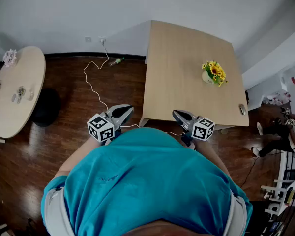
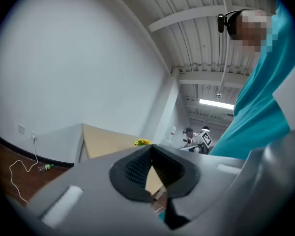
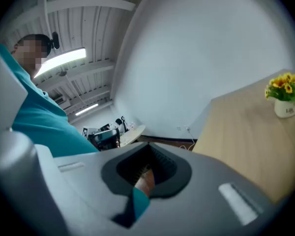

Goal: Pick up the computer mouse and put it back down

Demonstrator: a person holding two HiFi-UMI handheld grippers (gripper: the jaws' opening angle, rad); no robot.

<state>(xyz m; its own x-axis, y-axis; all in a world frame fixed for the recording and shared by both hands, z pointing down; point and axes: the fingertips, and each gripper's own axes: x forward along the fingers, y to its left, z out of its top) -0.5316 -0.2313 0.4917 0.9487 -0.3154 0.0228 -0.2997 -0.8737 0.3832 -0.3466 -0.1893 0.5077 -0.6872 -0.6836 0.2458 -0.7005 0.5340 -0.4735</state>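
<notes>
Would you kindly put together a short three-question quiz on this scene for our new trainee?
1. True or false: the computer mouse lies on the wooden table, with neither gripper touching it.
2. What else stands on that table? A) a pot of yellow flowers B) a laptop C) a kettle
3. Fill in: the jaws of the left gripper and the right gripper are both ____.
Key: 1 true; 2 A; 3 shut, with nothing held.

Possibly the computer mouse [image 1: 242, 109]: tiny indistinct speck at the edge of the table [image 1: 187, 68].
</notes>
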